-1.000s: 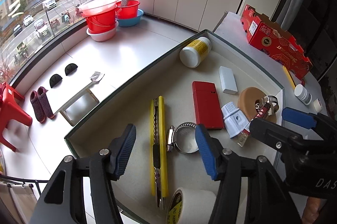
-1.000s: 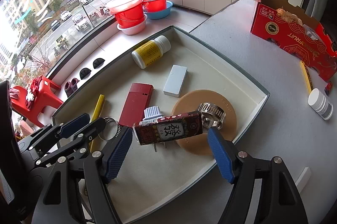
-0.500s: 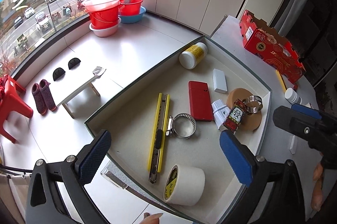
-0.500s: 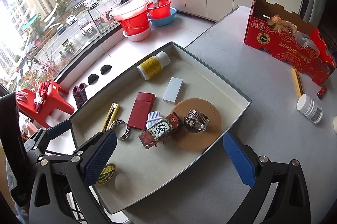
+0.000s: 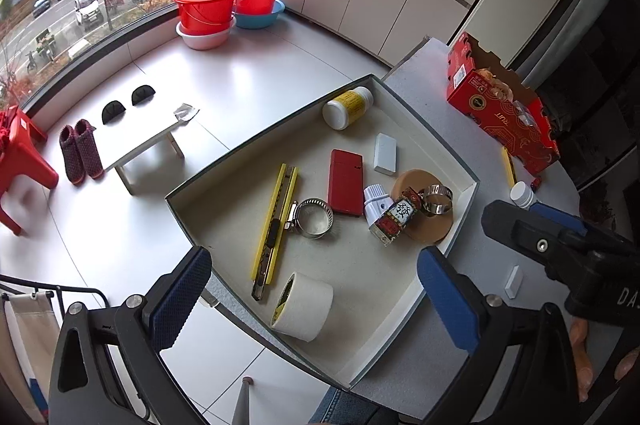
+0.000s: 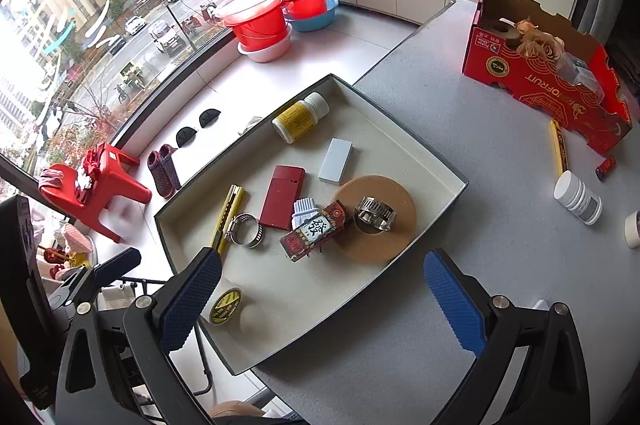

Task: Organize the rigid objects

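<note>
Tray (image 6: 448,201) of rigid objects below both tools, jaws wide, empty.

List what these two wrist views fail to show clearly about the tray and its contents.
- Tape roll: right wrist view, partly behind the right claw finger.
- Utility knife: same view, blade end hidden by that finger.
- Bottle label: too small to read in either view.
- Tray near corner: left wrist view, behind the left claw.
</note>
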{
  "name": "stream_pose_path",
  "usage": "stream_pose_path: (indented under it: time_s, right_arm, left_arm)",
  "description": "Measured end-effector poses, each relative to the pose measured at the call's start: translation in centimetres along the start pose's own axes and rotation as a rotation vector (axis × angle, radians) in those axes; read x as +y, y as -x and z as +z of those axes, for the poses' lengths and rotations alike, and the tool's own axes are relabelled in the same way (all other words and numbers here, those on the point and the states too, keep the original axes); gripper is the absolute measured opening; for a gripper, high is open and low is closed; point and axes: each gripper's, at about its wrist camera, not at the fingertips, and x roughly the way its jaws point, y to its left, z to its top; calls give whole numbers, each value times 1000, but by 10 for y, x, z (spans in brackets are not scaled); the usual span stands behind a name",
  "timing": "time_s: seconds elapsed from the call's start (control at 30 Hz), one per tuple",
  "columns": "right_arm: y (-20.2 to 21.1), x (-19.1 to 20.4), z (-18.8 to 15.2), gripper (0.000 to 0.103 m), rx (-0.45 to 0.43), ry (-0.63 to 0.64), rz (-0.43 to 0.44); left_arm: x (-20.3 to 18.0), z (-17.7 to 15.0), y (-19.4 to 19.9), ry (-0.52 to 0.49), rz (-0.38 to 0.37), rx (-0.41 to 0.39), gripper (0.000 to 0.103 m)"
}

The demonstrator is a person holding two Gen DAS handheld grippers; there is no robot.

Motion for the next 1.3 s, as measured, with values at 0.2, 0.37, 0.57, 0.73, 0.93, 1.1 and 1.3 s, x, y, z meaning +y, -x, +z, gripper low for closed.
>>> stream_pose_path:
  time_s: [0.2, 0.37, 0.57, 0.73, 0.93, 1.1, 1.3]
  right_arm:
    - [13, 10, 5, 102, -26, 29, 5]
    - [15, 15, 9, 102, -25, 37, 2]
    - [13, 19, 9, 102, -16, 47, -13]
    - [11, 20, 10, 102, -10, 48, -18]
    - [11, 21, 9, 102, -7, 56, -15]
    - [6, 25, 7, 102, 6, 66, -11]
    - [5, 28, 5, 102, 10, 81, -13]
  left_arm:
    - [-9, 4, 18, -12, 74, -38, 103]
    - [-3, 7, 22, 21, 110, -44, 103]
    - [1, 5, 17, 36, 137, -36, 103]
    - [2, 4, 12, 41, 159, -24, 103]
    - [5, 4, 9, 50, 152, -7, 103]
    - [5, 4, 10, 48, 159, -10, 103]
    - [7, 5, 9, 57, 155, 0, 103]
